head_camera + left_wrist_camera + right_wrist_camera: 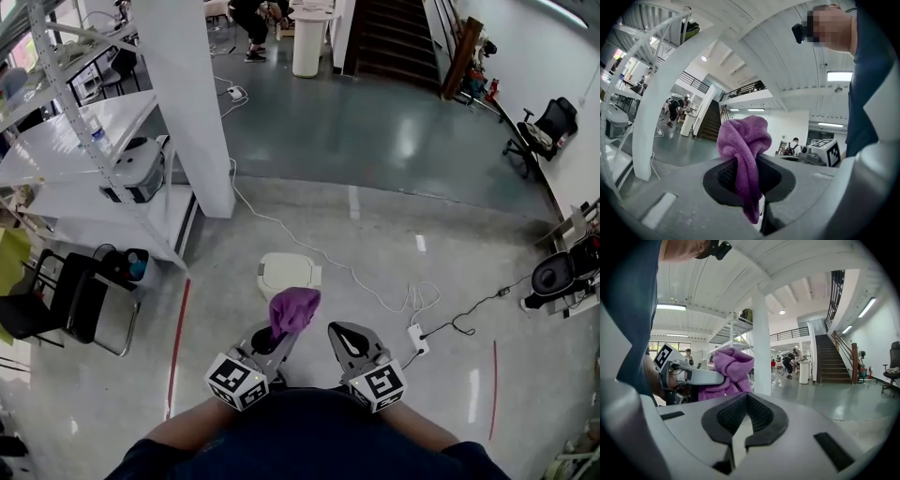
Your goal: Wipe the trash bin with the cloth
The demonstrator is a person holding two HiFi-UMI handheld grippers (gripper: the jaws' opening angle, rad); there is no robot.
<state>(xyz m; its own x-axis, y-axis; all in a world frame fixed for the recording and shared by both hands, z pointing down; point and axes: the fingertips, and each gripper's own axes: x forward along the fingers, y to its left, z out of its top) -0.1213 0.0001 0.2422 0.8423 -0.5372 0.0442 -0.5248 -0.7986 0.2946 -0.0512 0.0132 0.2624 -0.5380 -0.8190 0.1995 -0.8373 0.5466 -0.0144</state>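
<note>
The left gripper (274, 339) has its jaws clamped on the cloth (293, 309), raised just short of the white bin (289, 275) on the floor. The right gripper (345, 339) is beside it, jaws clenched on nothing. The next move should press the cloth's loose bunch flat on the lid, then stroke.

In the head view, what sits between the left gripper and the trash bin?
Only the purple cloth, clamped in the left gripper's fingers; in the head view it overlaps the trash bin's near edge.
</note>
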